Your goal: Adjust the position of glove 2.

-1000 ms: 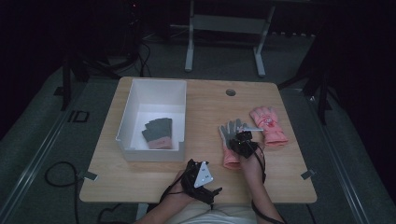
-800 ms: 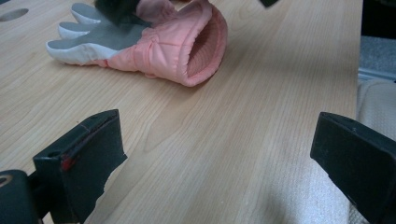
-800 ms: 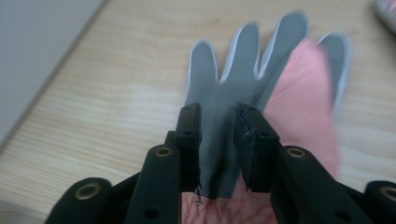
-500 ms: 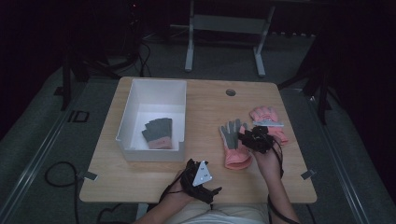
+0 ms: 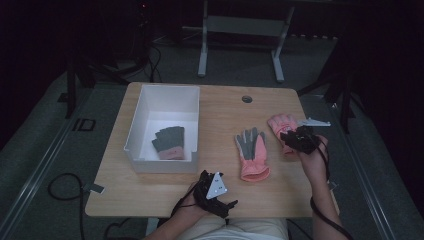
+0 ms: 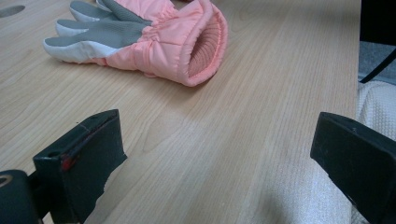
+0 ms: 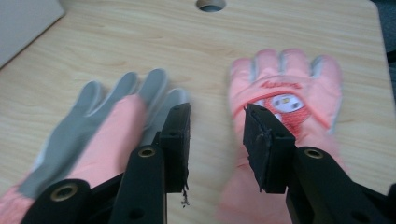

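- Right tool (image 5: 295, 137) hangs over the pink glove (image 5: 281, 125) at the right of the surface (image 5: 225, 115), jaws parted with nothing between them; in the right gripper view (image 7: 215, 140) they straddle the gap beside that glove's inner edge, probably lining up for a pinch.
- Pink glove lies flat, back up, fingers pointing away from the person, a red patch with a small white figure showing (image 7: 285, 105). That pose leaves the cuff nearest the hand, the easy end to take.
- Second glove (image 5: 251, 152) lies just left of it, apart, grey palm up, cuff toward the person. Left gripper view shows the cuff mouth gaping (image 6: 205, 44), so a jaw could slip inside.
- Left tool (image 5: 212, 192) rests at the near edge of the surface, jaws spread wide (image 6: 217, 154) over bare wood, holding nothing. It looks parked, ready to help once a glove is lifted.
- White bin (image 5: 165, 97) stands at the left of the surface, well apart from both loose gloves, with a dark glove (image 5: 169, 142) lying inside near its front wall. My guess is the pink pair is bound for the bin too, which would explain working from the far right one.
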`<state>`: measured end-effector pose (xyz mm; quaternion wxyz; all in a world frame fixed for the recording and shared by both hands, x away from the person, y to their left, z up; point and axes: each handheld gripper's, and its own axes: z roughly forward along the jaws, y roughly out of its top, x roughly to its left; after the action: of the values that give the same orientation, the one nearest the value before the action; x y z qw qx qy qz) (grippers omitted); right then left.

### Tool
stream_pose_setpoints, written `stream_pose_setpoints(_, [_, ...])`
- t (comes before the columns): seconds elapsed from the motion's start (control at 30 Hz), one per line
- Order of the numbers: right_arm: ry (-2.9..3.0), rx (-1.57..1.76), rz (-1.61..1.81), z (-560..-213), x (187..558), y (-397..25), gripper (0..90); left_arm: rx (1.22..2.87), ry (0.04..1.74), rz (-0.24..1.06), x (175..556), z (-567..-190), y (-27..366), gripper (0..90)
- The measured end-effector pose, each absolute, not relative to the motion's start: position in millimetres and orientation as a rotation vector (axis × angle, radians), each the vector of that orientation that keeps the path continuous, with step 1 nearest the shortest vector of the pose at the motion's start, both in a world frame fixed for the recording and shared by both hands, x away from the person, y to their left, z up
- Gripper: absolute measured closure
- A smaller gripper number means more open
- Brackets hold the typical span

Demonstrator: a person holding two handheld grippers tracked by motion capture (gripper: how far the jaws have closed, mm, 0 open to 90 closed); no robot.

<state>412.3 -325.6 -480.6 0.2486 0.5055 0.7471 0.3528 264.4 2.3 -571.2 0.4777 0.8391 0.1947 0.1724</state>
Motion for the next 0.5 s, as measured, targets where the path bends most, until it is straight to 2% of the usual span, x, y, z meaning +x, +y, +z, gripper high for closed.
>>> stream_pose_setpoints(0.27, [1.984, 1.396, 0.872, -485.0, 441.6, -352.9, 60.7, 2.049, 0.464, 0.435, 262.2, -570.2, 1.1, 2.4])
stream_pose_setpoints(0.5, [1.977, 1.396, 0.797, -493.5, 462.5, -358.7, 60.2, 2.044, 0.469, 0.427, 262.9, -570.4, 1.8, 2.5])
